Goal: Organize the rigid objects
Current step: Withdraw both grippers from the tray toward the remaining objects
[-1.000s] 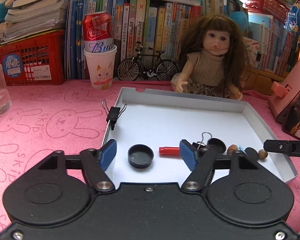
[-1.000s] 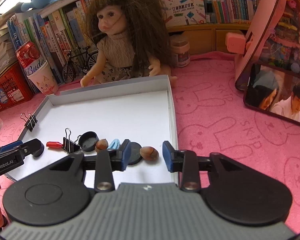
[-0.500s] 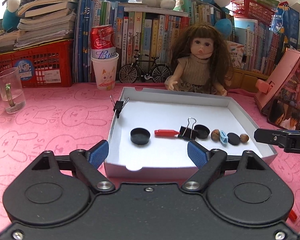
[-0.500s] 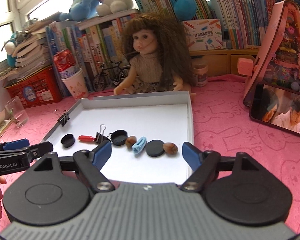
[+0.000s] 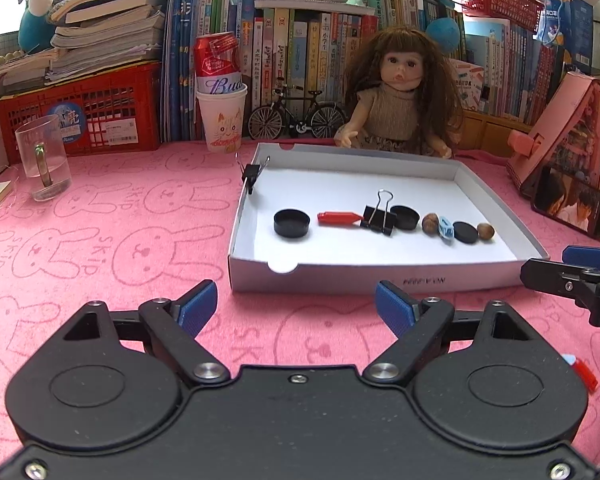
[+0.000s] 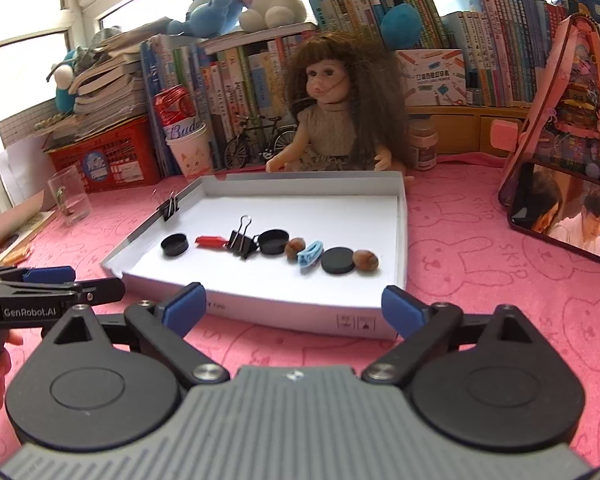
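A white shallow tray [image 5: 340, 278] holds a row of small things: a black cap [image 5: 291, 222], a red piece [image 5: 337, 217], a black binder clip [image 5: 378, 218], a second black cap [image 5: 405, 216], a nut [image 5: 430, 223], a blue clip [image 5: 446, 228], a black disc [image 5: 465, 232] and another nut [image 5: 485, 231]. A second binder clip [image 5: 252, 174] grips the tray's left wall. My left gripper [image 5: 296, 306] is open and empty over the pink cloth before the tray. My right gripper [image 6: 293, 308] also hangs short of the tray [image 6: 284, 312], jaws opening, nothing between them.
Behind the tray sit a doll [image 5: 396, 100], a model bicycle [image 5: 296, 118] and a paper cup with a can [image 5: 222, 120]. A glass mug [image 5: 44, 158] stands far left, a phone [image 5: 568, 204] and pink stand [image 5: 560, 128] right. A small red-and-blue item [image 5: 582, 372] lies near right.
Both grippers have drawn back from over the tray to the cloth in front of it. Their jaws have spread wider, the right ones most. The row of things lies unmoved.
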`<act>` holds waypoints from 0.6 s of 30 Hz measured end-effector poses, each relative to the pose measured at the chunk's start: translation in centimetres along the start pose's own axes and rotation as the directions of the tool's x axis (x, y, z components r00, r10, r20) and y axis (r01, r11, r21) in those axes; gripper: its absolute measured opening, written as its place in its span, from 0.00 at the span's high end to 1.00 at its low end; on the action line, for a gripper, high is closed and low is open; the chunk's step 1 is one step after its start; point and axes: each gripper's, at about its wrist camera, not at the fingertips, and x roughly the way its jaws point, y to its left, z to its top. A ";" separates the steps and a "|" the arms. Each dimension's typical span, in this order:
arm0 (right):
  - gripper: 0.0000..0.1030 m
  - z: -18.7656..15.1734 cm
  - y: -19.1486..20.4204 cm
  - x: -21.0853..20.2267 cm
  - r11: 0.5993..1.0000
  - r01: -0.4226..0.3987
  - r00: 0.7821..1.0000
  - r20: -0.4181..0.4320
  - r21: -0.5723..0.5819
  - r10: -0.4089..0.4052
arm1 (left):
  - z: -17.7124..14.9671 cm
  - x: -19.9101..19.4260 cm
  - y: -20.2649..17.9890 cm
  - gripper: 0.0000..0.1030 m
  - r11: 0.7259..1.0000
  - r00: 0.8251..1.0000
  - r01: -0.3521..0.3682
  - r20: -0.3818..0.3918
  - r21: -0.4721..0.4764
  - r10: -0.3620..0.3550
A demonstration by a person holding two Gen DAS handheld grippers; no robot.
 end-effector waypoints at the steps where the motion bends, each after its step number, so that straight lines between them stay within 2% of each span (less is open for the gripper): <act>1: 0.04 -0.2 0.1 -0.1 1.000 0.002 1.000 -0.001 -0.009 -0.002 | -0.3 -0.2 0.0 0.18 1.000 1.000 -0.001 -0.001 0.001 0.001; 5: 0.00 -1.1 0.5 -0.7 1.000 0.013 1.000 0.002 -0.027 -0.013 | -1.2 -0.9 0.1 0.18 1.000 1.000 -0.010 0.006 0.018 0.010; 10: 0.00 -2.2 0.8 -1.3 0.999 0.030 0.999 0.013 -0.040 -0.030 | -2.3 -2.2 0.5 0.17 0.999 0.999 -0.030 0.022 0.021 0.029; 13: 0.00 -3.1 1.0 -1.8 0.997 0.037 0.998 0.048 -0.061 -0.034 | -3.1 -2.9 1.1 0.17 0.999 0.999 -0.039 0.035 0.009 0.038; 18: 0.00 -4.3 1.4 -2.2 0.994 0.052 0.997 0.069 -0.101 -0.046 | -4.7 -4.5 1.1 0.17 0.996 0.995 -0.060 0.078 0.061 0.055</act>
